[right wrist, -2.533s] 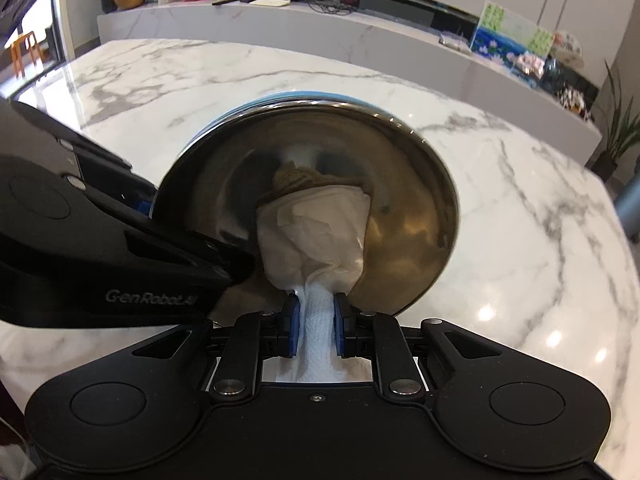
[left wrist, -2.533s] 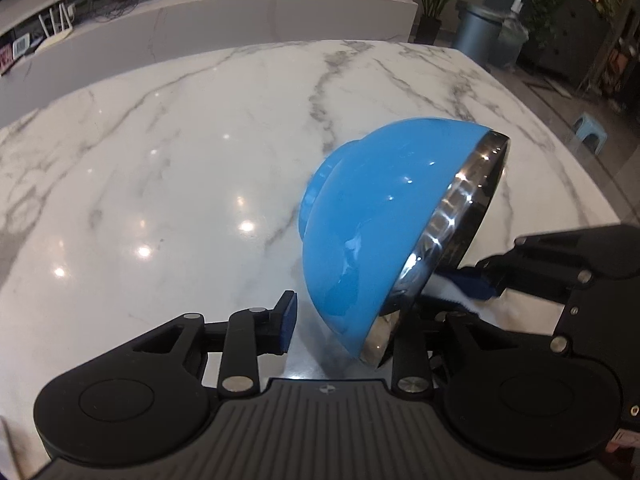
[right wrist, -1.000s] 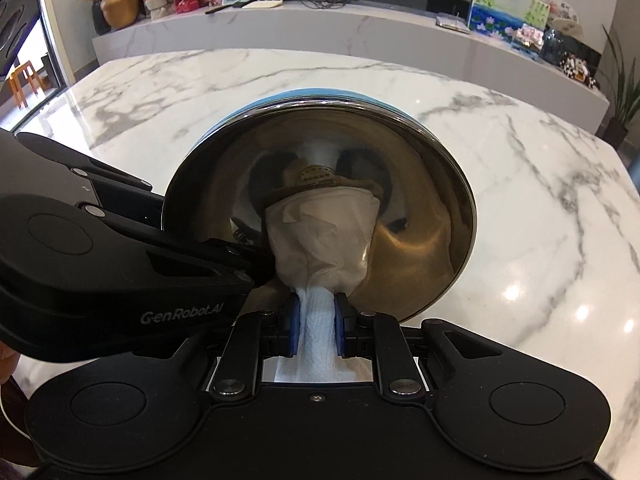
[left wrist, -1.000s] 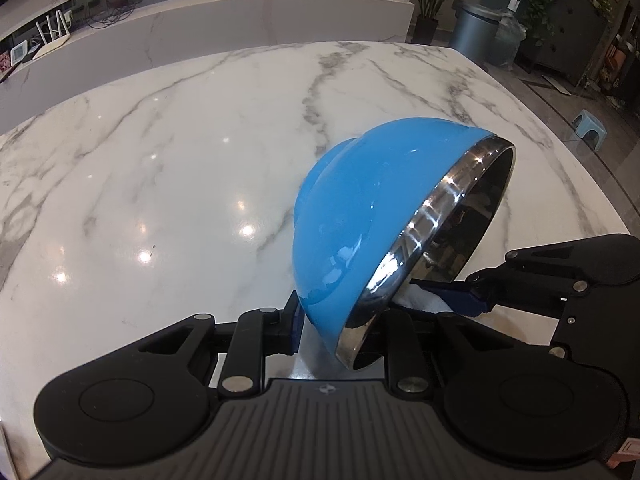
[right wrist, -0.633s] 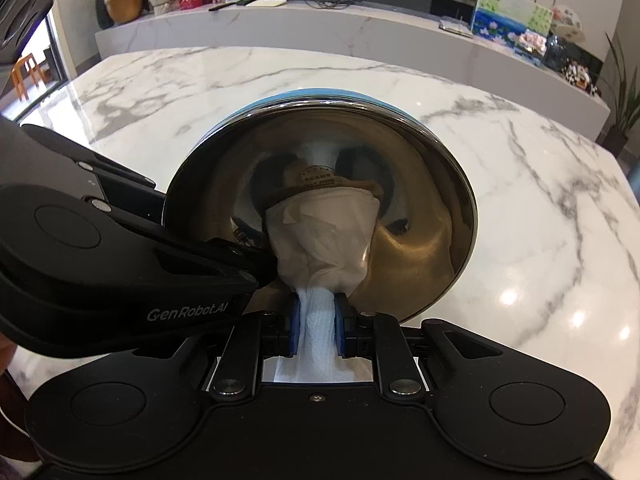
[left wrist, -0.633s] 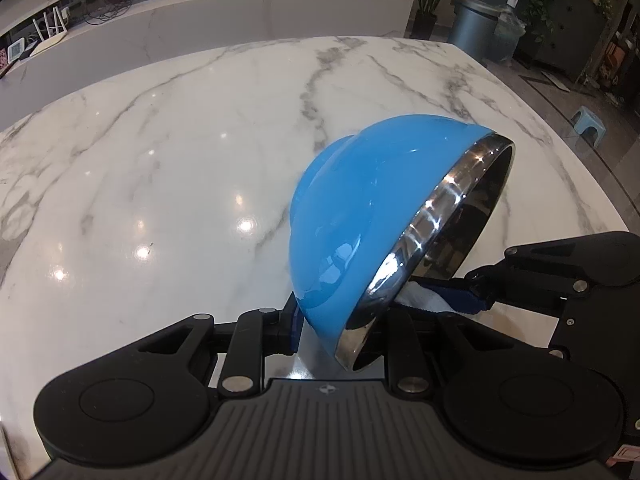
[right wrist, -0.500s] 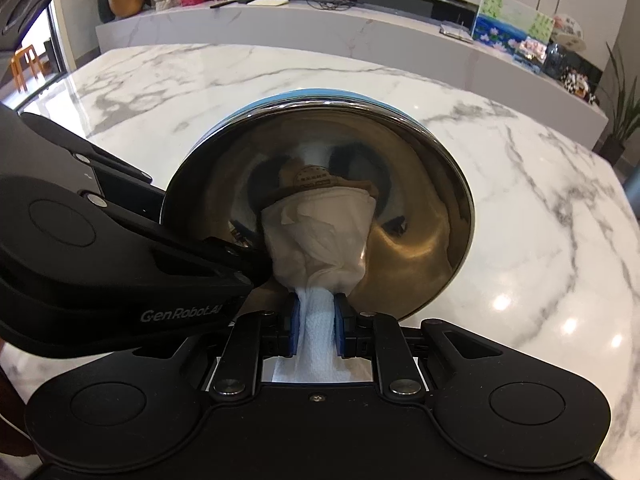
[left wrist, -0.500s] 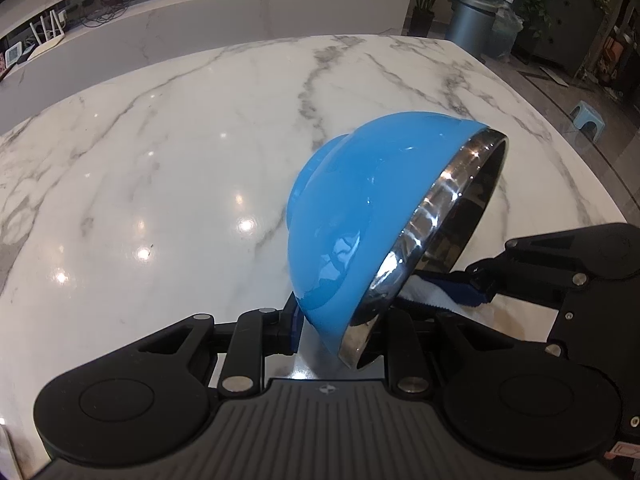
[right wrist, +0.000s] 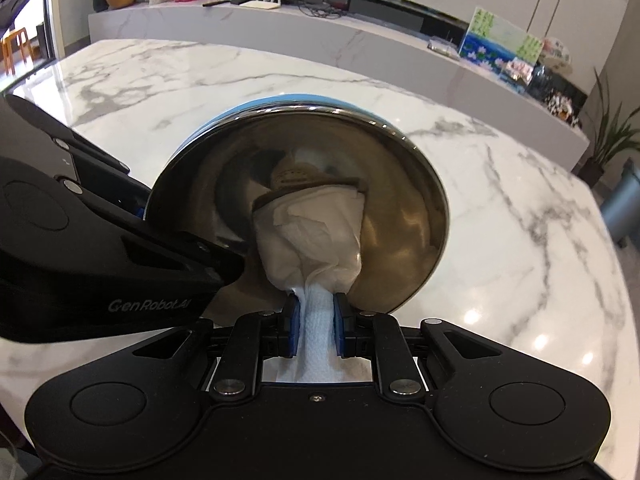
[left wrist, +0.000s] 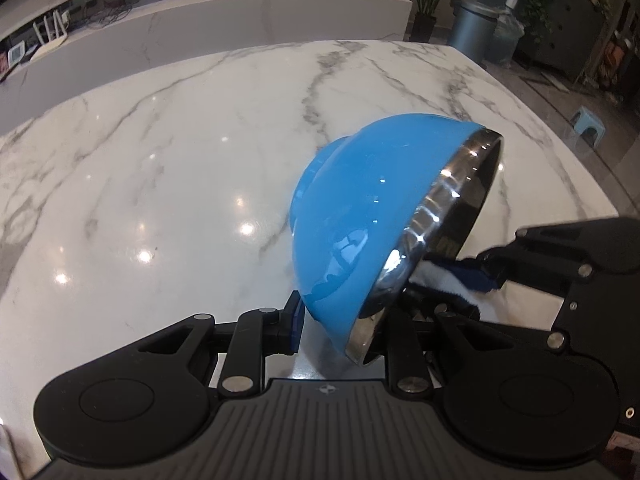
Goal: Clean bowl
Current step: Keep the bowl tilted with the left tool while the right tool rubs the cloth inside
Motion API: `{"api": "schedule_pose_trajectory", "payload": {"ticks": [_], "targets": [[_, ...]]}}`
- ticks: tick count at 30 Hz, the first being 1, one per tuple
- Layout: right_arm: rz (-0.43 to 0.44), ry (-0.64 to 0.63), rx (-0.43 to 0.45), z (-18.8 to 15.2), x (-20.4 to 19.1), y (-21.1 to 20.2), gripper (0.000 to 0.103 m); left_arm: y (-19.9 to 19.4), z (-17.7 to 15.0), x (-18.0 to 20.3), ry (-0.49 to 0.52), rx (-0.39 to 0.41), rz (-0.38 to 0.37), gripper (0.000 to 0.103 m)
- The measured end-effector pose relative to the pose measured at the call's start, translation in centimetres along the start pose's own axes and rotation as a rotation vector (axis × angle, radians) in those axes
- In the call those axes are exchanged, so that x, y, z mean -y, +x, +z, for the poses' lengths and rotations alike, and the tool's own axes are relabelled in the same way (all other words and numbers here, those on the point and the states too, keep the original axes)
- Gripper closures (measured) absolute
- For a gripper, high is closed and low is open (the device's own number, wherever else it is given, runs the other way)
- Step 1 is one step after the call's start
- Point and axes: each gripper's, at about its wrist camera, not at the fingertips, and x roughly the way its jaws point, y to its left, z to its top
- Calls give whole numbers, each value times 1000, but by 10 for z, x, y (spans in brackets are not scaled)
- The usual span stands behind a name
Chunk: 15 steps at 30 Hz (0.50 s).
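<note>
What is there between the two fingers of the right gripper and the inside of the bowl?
A white paper towel: the right gripper clamps its tail, and the bunched end presses into the steel inside of the blue bowl. The right wrist view shows this.

From my left wrist view the bowl (left wrist: 360,216) hides my left gripper's (left wrist: 344,320) inner finger and most of the paper towel (left wrist: 436,280), while my right gripper (left wrist: 496,276) runs off the frame's right edge.
</note>
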Motion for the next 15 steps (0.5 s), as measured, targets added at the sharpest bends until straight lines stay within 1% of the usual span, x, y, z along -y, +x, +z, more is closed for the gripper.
{"api": "schedule_pose_trajectory", "payload": {"ticks": [6, 9, 15], "targets": [[76, 75, -13, 1, 7, -1, 88, 2, 0, 0, -11, -4, -4, 79], [96, 103, -17, 3, 11, -2, 88, 2, 0, -1, -18, -4, -7, 79], [99, 100, -19, 3, 11, -2, 89, 1, 0, -1, -11, -13, -16, 84]]}}
